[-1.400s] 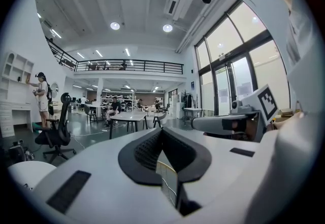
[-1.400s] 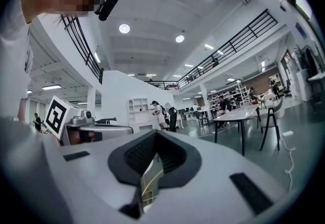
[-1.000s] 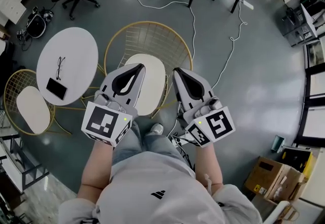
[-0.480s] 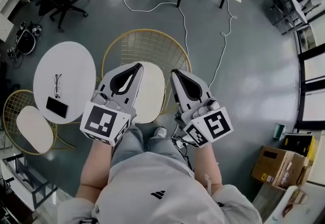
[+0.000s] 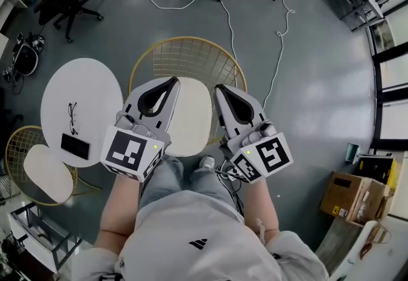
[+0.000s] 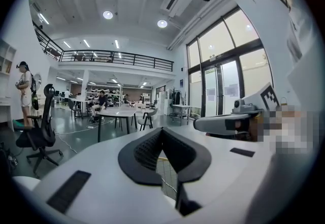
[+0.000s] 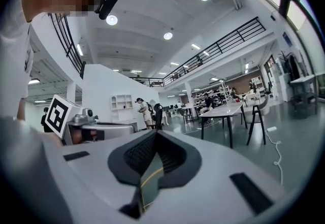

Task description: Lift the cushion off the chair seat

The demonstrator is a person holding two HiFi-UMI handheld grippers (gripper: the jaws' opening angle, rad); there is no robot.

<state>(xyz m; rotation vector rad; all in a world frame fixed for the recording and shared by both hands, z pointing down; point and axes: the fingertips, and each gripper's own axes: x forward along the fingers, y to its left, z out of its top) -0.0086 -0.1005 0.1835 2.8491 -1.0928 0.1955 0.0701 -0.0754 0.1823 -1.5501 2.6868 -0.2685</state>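
Note:
In the head view a cream cushion lies on the seat of a gold wire chair right in front of the person. My left gripper hovers above the cushion's left side, shut and empty. Above the cushion's right edge my right gripper is held, also shut with nothing in it. Both point forward, about level. In the left gripper view the left gripper shows closed jaws with a bit of the chair's wire below them. The right gripper in its own view looks the same, jaws together.
A round white table with a phone and glasses stands left of the chair. A second gold chair with a cream cushion is at the lower left. White cables run across the floor behind. Cardboard boxes sit at the right.
The person has stepped forward: chair and table have shifted down and nearer in the head view. Both grippers stay shut and side by side over the cushion.

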